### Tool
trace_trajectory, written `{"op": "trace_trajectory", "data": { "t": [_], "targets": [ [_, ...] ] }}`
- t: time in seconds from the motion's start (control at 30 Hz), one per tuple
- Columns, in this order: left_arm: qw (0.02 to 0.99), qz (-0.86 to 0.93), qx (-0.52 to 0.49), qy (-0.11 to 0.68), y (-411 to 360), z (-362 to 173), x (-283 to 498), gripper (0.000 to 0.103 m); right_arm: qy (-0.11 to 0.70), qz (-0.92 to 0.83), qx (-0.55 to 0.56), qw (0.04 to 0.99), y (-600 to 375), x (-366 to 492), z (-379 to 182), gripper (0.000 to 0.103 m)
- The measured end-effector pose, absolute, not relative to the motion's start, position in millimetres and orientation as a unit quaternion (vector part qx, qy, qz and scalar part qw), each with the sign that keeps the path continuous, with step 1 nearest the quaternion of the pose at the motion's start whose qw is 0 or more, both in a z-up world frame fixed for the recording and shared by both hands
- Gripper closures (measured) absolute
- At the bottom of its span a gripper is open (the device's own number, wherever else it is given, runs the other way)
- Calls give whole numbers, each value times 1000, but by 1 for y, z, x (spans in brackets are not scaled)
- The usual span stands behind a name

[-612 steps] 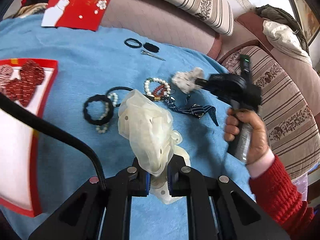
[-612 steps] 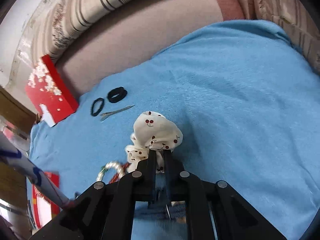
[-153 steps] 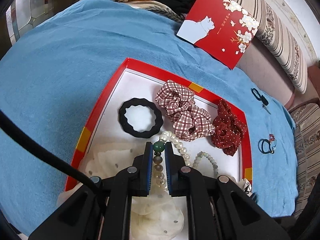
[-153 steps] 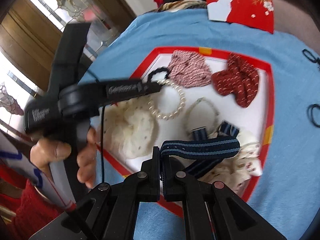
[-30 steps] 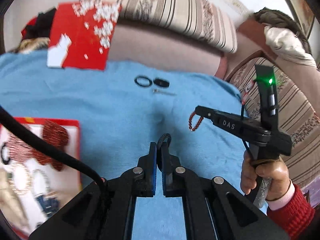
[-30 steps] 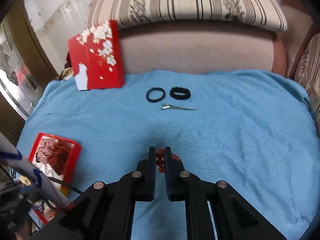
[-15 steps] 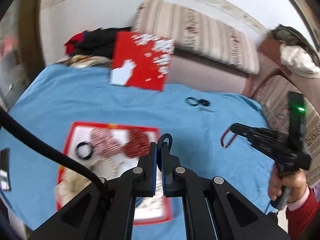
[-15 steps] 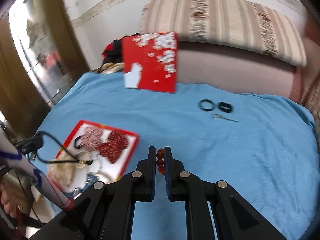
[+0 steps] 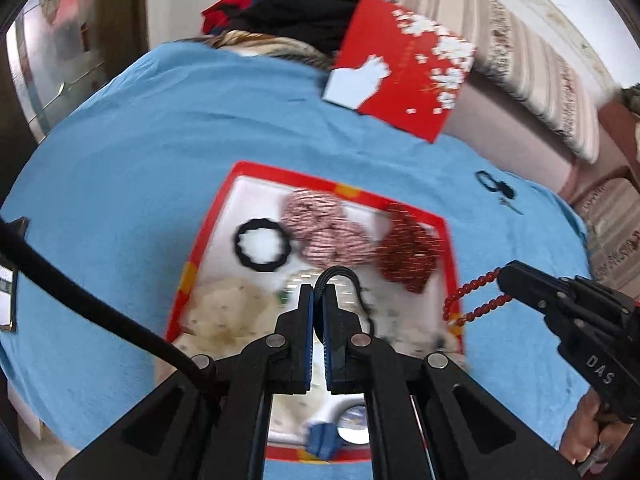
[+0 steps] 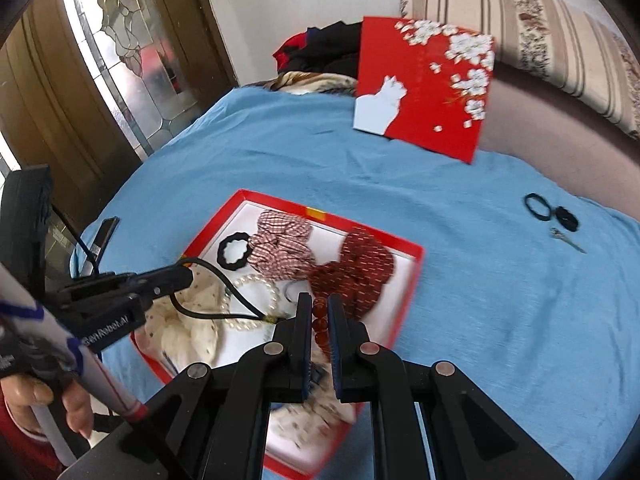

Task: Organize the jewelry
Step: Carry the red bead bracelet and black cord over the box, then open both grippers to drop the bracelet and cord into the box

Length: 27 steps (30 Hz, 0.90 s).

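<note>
A red-rimmed white tray (image 9: pixel 208 236) (image 10: pixel 208 224) lies on the blue cloth and holds a black ring scrunchie (image 9: pixel 261 245), a checked scrunchie (image 9: pixel 324 226), a red dotted scrunchie (image 9: pixel 408 254), a cream scrunchie (image 9: pixel 224 312) and a pearl bracelet (image 10: pixel 250 280). My left gripper (image 9: pixel 319 300) is shut on a black cord hair tie (image 9: pixel 340 276) above the tray; it also shows in the right wrist view (image 10: pixel 186 274). My right gripper (image 10: pixel 319 304) is shut on a red bead bracelet (image 10: pixel 320 326) (image 9: pixel 476 296) over the tray's right edge.
Two black hair ties (image 10: pixel 538 202) (image 10: pixel 567 213) and a metal hair clip (image 10: pixel 568 240) lie on the cloth at the far right. A red box lid (image 10: pixel 424 80) leans against the striped sofa back. Dark clothes (image 10: pixel 320 52) are piled behind.
Both grippers have moved left from the open cloth to above the tray, each still holding its item. The tray now fills the middle of both views.
</note>
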<state>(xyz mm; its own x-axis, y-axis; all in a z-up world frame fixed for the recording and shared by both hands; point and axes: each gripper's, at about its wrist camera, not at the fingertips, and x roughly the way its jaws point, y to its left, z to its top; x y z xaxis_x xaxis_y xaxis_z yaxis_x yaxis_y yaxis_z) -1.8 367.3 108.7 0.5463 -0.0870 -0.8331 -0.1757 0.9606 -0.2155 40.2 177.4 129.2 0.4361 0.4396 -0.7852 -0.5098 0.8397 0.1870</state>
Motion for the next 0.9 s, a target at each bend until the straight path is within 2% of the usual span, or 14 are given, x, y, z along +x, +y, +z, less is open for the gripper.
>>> {"op": "trace_trajectory", "data": {
  "t": [0.4,0.77,0.83,0.9],
  "targets": [
    [848,87,-158,499,424,68,38,99,505,233,-40,830,180,80,63,95],
    [842,99,-156,507,426,54,45,99,504,233,-66,829,181,79,56,94],
    [842,99,-157,506,424,55,43,97,503,234,-69,830,181,78,57,94],
    [845,98,-157,502,423,59,40,86,501,232,-65,831,179,77,60,86]
  ]
}}
